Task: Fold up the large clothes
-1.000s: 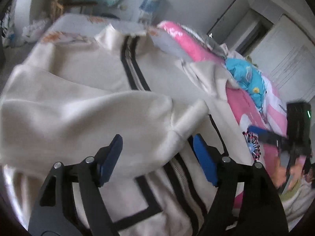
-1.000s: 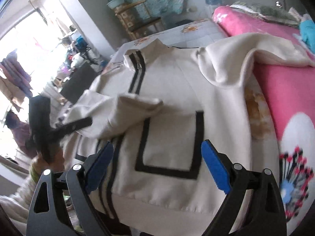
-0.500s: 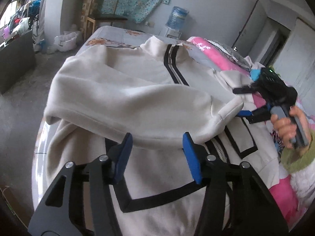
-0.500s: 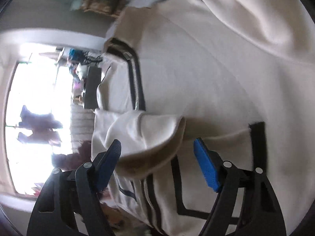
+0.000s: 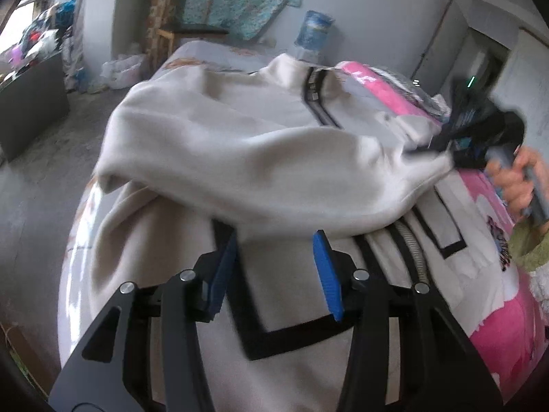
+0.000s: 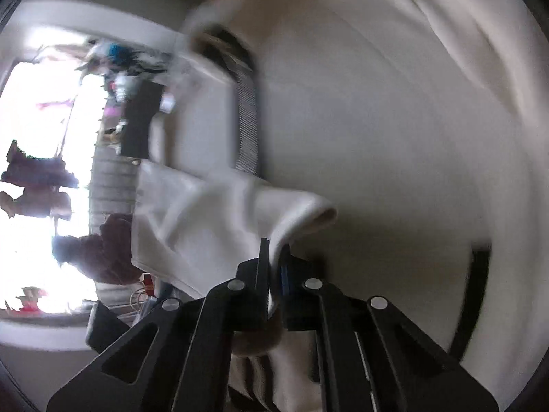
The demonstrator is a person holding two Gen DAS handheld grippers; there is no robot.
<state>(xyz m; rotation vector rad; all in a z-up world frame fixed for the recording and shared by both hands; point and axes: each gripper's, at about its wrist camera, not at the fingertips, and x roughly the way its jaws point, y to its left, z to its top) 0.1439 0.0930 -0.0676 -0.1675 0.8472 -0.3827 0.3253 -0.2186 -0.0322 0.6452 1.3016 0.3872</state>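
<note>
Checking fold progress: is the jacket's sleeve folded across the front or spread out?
Folded across: the sleeve lies over the jacket front, its cuff pinched in the right gripper.

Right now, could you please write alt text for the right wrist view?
The right tongs are shut on the cuff of a cream fleece jacket sleeve, lifted over the cream zip-up jacket with black trim. A bright window glares on the left.

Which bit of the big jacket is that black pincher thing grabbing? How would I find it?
Find the cream zip-up jacket spread over the bed, with black stripes along its zipper. One sleeve is folded across its front. The right gripper is shut on that sleeve's cuff, the thicker band of cloth with an open hole at the very tip, unlike the flat fabric around it.
</note>
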